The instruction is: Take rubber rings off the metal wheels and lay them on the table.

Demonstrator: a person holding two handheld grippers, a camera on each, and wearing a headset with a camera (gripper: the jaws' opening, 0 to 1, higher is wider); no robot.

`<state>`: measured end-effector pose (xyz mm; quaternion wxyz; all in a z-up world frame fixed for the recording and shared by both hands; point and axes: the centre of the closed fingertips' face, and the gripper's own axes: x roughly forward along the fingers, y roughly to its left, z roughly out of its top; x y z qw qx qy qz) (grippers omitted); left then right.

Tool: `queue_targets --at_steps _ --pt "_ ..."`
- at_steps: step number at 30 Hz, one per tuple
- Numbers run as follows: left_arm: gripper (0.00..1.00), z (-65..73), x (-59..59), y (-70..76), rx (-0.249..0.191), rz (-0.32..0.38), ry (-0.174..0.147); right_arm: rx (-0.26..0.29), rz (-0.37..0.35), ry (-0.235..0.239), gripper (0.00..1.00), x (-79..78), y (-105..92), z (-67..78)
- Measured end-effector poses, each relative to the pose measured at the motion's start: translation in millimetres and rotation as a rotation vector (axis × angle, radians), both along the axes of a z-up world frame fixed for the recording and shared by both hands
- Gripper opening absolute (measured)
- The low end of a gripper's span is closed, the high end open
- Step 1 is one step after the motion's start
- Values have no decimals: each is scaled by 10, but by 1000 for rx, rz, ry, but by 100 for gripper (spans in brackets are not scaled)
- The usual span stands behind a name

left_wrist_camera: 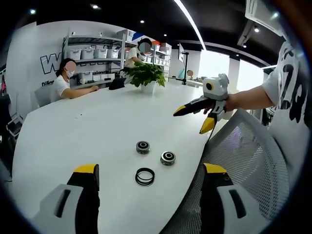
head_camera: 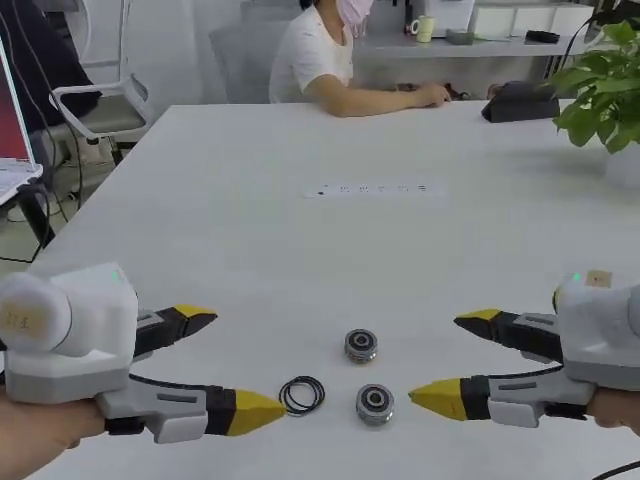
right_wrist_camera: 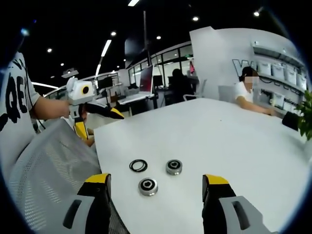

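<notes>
Head view: left gripper (head_camera: 249,364) and right gripper (head_camera: 434,357) spread wide open above the bench (head_camera: 300,230), holding nothing.
Far wheel (head_camera: 361,345) and near wheel (head_camera: 375,403) lying flat, bores facing up, close together yet apart, between the two grippers. Rubber rings (head_camera: 301,394) flat on the bench, overlapping, just left of the near wheel, touching neither wheel; round, so no long axis.

My white desk (head_camera: 250,200) held a metal wheel (head_camera: 361,345) and a second wheel (head_camera: 375,403) between my left tongs (head_camera: 249,363) and right tongs (head_camera: 435,357); black rubber rings (head_camera: 301,394) lay flat nearer the left tongs.
</notes>
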<state>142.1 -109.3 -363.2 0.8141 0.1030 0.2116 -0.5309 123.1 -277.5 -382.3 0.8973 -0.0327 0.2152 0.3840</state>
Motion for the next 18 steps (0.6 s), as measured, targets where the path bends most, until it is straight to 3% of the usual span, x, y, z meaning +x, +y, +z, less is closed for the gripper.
queue_targets --at_steps 4,7,12,18 --pt "85 -20 -14 21 21 0 -10 10 -37 8 78 -55 -100 -30" --pt "86 10 -29 35 10 11 -12 26 -65 11 78 -82 -165 -33" --pt "87 24 -39 77 22 20 -27 38 -79 5 80 -116 -195 3" --pt "87 34 -27 127 10 47 -19 28 -71 -8 81 -147 -175 31"
